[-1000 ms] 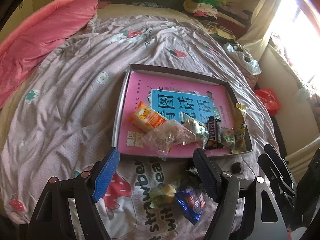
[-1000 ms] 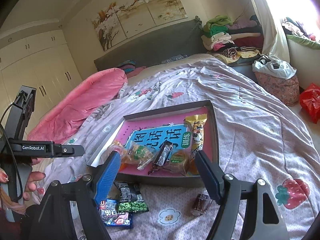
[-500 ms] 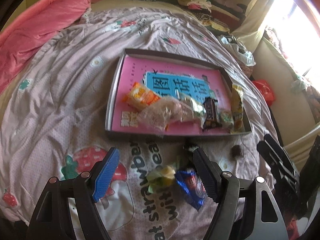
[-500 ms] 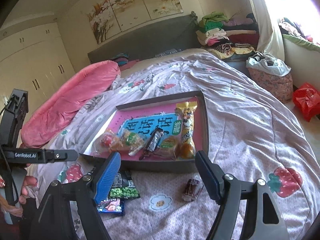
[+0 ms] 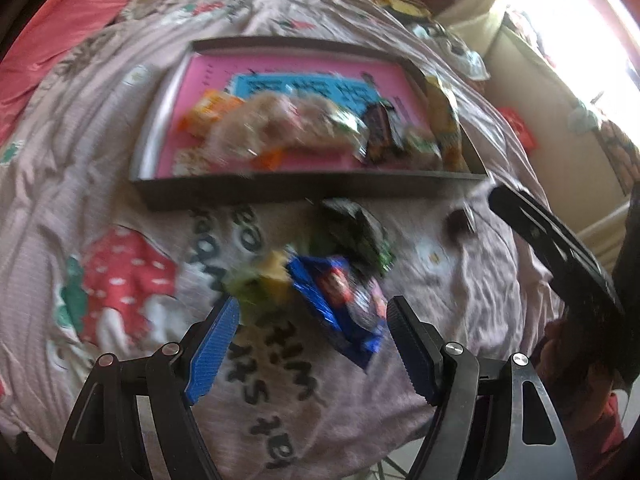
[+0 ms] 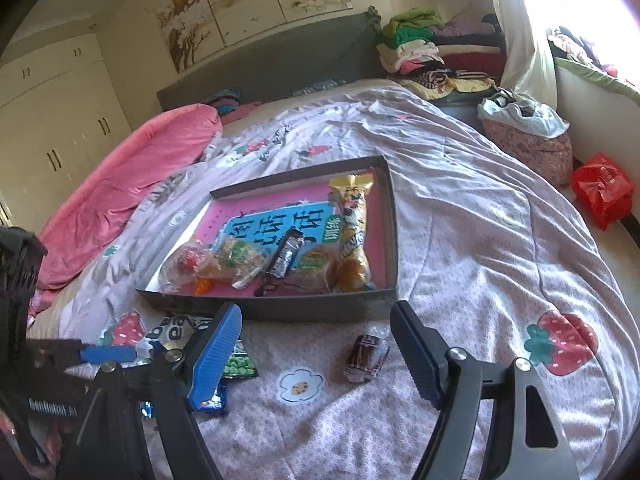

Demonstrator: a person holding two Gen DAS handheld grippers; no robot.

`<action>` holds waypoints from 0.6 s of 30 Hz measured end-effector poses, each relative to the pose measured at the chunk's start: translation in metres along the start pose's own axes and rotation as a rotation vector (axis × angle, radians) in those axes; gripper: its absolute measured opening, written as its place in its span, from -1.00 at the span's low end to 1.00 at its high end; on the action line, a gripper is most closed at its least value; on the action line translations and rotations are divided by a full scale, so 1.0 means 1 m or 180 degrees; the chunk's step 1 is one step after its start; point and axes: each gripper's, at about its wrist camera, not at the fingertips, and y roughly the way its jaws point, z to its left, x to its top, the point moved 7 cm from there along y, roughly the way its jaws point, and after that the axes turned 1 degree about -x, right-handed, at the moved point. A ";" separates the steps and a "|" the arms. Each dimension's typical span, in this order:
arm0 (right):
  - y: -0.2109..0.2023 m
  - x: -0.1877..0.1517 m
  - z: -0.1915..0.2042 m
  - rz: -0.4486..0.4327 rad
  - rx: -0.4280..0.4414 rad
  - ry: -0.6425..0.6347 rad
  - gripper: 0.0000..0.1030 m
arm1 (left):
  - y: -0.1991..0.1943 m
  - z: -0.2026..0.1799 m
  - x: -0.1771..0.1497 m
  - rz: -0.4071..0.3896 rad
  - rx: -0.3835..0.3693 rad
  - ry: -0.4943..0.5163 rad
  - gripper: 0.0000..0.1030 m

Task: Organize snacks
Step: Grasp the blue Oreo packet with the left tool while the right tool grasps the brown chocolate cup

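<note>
A shallow dark tray [image 6: 280, 307] with a pink printed bottom lies on the bed and holds several snacks, among them a yellow packet [image 6: 352, 236] and a dark bar [image 6: 286, 252]. Loose on the quilt in front of it are a blue packet [image 5: 340, 304], a yellow-green packet [image 5: 260, 284], a dark green packet [image 5: 356, 232] and a small brown candy [image 6: 366, 358]. My left gripper [image 5: 312, 309] is open, low over the blue and yellow-green packets and not touching them. My right gripper [image 6: 316, 314] is open above the brown candy, with nothing held. The left wrist view is blurred.
A pink blanket [image 6: 132, 184] lies at the far left of the bed. Folded clothes [image 6: 432, 52] are stacked by the headboard. A white bag [image 6: 520, 112] and a red bag [image 6: 602, 190] sit beyond the bed's right edge. A hand holds the other gripper [image 5: 560, 256].
The left gripper has dropped and come closer to the loose packets, which now sit between its fingers in the view. The right view has tilted down a little. Both jaws stayed open.
</note>
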 end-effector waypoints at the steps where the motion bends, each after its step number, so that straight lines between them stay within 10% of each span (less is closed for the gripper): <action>1: 0.001 0.000 -0.002 0.0016 -0.0011 0.0005 0.48 | 0.002 -0.003 -0.002 0.0017 -0.0012 0.0009 0.50; 18: 0.021 -0.018 -0.017 0.0337 -0.0102 0.0104 0.48 | 0.014 -0.020 -0.009 0.0037 -0.0272 -0.0092 0.02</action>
